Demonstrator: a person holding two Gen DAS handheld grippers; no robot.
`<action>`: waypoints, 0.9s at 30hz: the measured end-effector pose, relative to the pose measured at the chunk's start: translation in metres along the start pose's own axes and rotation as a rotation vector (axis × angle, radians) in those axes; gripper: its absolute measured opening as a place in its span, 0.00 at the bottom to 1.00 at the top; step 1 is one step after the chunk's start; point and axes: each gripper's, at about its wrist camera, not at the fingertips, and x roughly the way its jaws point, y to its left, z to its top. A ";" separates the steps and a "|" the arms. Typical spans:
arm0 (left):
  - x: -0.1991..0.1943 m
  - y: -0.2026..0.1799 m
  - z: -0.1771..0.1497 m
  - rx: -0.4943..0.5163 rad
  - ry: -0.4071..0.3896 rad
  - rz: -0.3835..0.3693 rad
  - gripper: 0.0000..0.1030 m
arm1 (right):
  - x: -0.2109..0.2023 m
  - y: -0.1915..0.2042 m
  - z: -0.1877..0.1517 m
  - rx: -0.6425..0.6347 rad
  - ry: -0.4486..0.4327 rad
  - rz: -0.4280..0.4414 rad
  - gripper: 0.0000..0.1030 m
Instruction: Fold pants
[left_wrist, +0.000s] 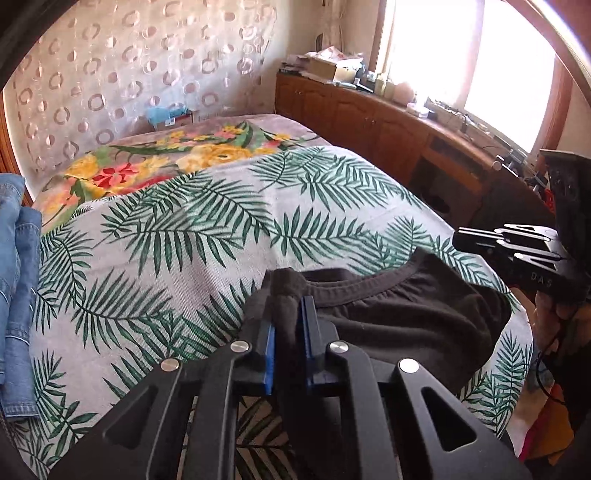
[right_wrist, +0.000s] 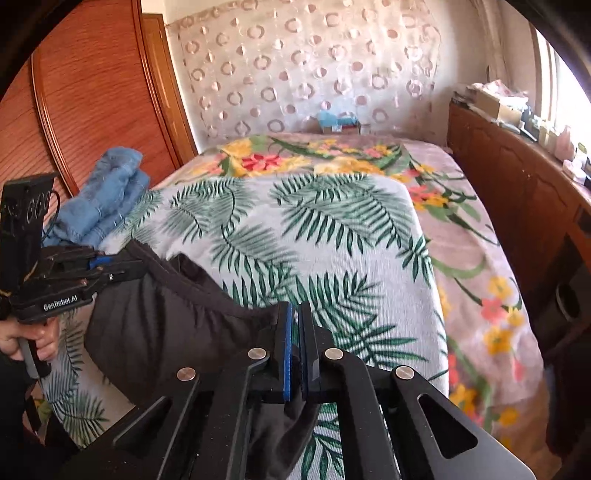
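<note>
Left gripper (left_wrist: 288, 295) pinches black pants (left_wrist: 406, 317) waistband; right gripper (right_wrist: 295, 314) clamps its other end, above palm-print sheet (left_wrist: 184, 236).

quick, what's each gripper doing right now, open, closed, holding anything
Left gripper: closed on the black pants at the waistband.
Right gripper: closed on the same pants.

Both wrist views look close down along their tools, sharing the palm-leaf bedspread (left_wrist: 207, 229) (right_wrist: 295, 229).
</note>
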 end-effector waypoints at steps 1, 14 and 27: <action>0.000 0.000 -0.001 -0.001 0.002 0.000 0.12 | -0.001 0.001 -0.001 0.000 0.003 0.004 0.03; -0.027 -0.022 -0.019 0.030 0.010 -0.018 0.78 | -0.043 0.009 -0.041 0.008 0.019 0.028 0.26; -0.001 -0.024 -0.040 0.041 0.105 0.030 0.78 | -0.052 -0.007 -0.054 0.093 0.046 0.097 0.13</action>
